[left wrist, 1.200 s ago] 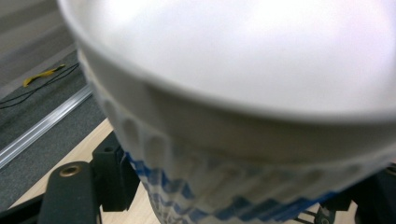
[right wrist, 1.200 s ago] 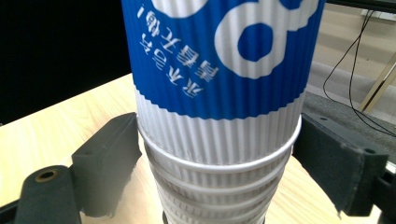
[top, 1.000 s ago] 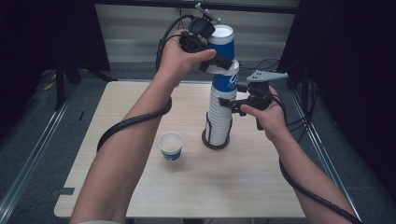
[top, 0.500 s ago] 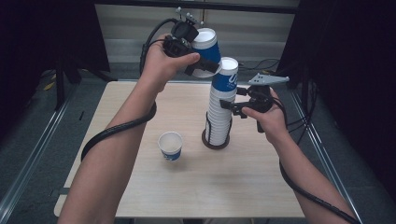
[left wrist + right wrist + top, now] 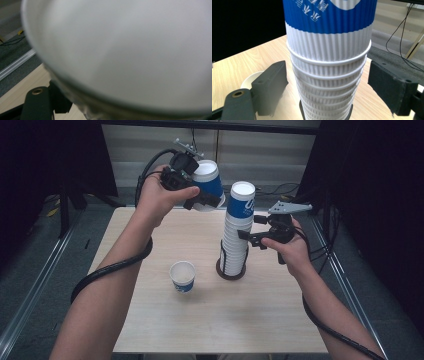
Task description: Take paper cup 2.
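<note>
**Clerk:** Item one, nearest the person's edge of the wooden table?

**Checker:** Single paper cup, upright, mouth up, white with a blue mark. It stands alone left of centre, near the stack but apart from it. Its rim also shows low in the right gripper view, behind the left jaw.

**Clerk:** Item two?

**Checker:** Stack of ribbed paper cups, nested mouth-down, seated in a dark round holder about mid-table. The top cup carries a broad blue band with white lettering; those below are white.

**Clerk:** Item three?

**Checker:** Right gripper, held level, right of the stack, at about its middle height. In the right gripper view the jaws stand apart on either side of the stack, with a gap visible at each side; the pads press on nothing. They have just been opening again after a brief narrowing, with the stack between them.

**Clerk:** Item four, farthest?

**Checker:** Left gripper, raised above the far edge, left of the stack's top and clear of it. Its jaws are clamped on one blue paper cup, tilted, its white base facing up towards the high camera. In the left gripper view that cup is a pale blur close against the lens, with one black jaw at its lower left.

**Clerk:** Contact between the held cup and the stack?

**Checker:** None; they are just beside each other, apart.
</note>
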### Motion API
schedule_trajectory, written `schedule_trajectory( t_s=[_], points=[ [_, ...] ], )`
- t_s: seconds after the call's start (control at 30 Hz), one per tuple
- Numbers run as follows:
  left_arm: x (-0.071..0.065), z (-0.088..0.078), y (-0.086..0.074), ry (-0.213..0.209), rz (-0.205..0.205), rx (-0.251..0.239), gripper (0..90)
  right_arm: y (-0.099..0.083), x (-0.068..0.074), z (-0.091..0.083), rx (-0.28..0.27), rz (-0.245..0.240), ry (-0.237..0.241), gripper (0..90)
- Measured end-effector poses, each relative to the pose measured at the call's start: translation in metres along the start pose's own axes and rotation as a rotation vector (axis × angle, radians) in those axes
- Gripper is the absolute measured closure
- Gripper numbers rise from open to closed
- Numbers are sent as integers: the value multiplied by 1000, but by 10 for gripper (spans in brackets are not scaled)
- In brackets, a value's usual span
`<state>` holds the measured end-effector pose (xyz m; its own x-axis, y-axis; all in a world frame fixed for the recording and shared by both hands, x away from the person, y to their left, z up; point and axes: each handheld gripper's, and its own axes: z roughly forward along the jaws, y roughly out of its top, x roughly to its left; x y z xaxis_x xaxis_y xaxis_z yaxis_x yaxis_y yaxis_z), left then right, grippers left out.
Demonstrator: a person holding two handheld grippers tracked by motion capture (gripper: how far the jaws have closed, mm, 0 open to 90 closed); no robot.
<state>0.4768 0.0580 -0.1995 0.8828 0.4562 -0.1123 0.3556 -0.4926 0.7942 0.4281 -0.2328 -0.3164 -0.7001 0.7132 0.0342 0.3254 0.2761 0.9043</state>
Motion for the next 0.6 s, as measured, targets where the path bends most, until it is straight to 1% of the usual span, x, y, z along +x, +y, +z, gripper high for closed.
schedule_trajectory(
  t_s=[0.07,0.1,0.13,0.2,0.27,0.33,0.37,0.4,0.43,0.47,0.5,0.53,0.57,0.6],
  points=[
    [2,0,-5,5,1,11,243,-1,0,-2,6,-4,-2,152],
    [2,0,-5,5,1,11,243,-2,0,-2,10,-4,-2,152],
    [4,1,-10,6,5,28,243,-2,0,-3,13,-5,1,151],
    [4,2,-13,11,4,32,244,-3,1,-3,14,-8,2,150],
    [5,3,-20,17,17,55,245,-4,3,-5,20,-15,9,148],
    [5,4,-25,21,22,77,245,-4,4,-6,24,-22,6,148],
    [5,4,-25,21,22,77,246,-5,5,-6,31,-21,6,147],
    [4,5,-27,21,21,87,246,-6,5,-7,35,-26,7,146],
    [3,8,-31,29,35,111,246,-6,6,-7,39,-30,9,146],
    [3,9,-33,24,38,119,246,-7,6,-8,47,-41,11,146],
    [3,9,-33,24,38,119,246,-7,6,-8,47,-41,11,146],
    [3,11,-37,23,42,139,246,-9,8,-9,63,-46,17,146],
    [3,11,-37,23,42,139,246,-9,8,-9,63,-46,17,146],
    [2,14,-42,18,41,146,247,-11,10,-10,75,-57,22,145]
  ],
)
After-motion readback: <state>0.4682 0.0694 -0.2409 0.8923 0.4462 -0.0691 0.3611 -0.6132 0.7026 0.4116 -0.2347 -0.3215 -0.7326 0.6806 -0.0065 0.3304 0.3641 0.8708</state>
